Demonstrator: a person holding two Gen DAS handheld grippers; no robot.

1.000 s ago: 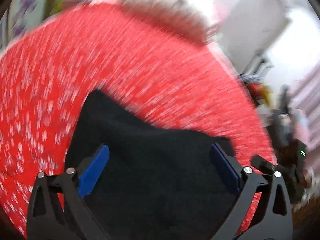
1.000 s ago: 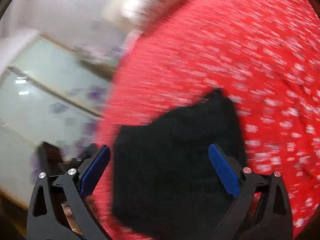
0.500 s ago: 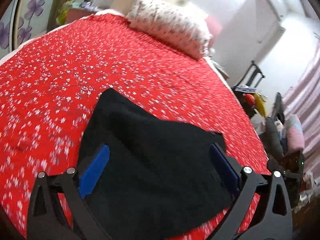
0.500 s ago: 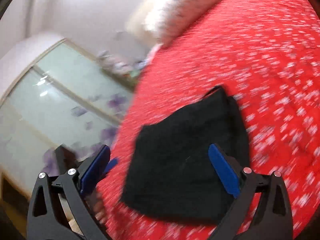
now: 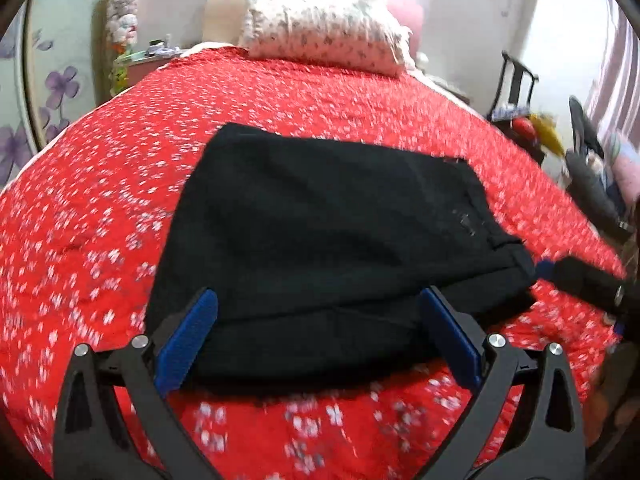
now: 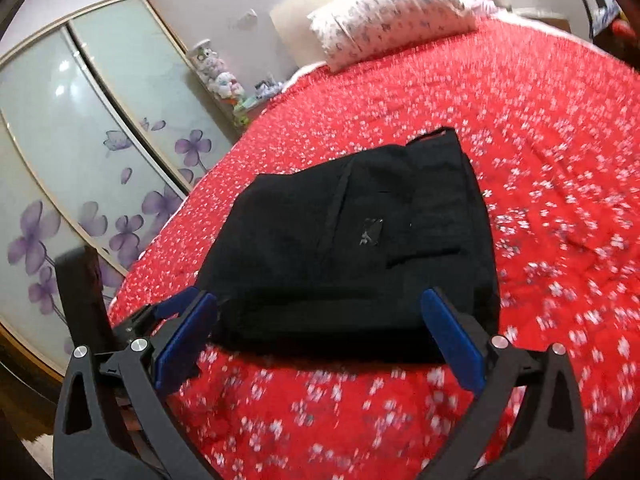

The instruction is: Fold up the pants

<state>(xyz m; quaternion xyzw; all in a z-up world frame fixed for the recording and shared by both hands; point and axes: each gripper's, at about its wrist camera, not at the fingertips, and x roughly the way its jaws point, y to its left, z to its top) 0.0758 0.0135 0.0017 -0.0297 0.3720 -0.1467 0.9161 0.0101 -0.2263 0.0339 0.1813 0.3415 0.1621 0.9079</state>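
Both of my grippers, left [image 5: 318, 334] and right [image 6: 318, 334], have their jaws spread wide and hold nothing. Black pants [image 5: 320, 240] lie folded into a compact stack on the red floral bedspread [image 5: 100, 200], just ahead of my blue fingertips [image 5: 188, 336]. A floral pillow [image 5: 324, 36] rests at the headboard.

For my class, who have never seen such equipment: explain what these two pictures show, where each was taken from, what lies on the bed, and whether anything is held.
There is no robot. A person holds a two-finger tool in each hand, each with a fisheye camera looking along its fingers. One picture comes from the left gripper, the other from the right gripper. The blue-padded fingers stand wide apart in both, so nothing is held. On the red flowered bedspread lie folded black pants, the same pants in both views. A pillow rests at the head.
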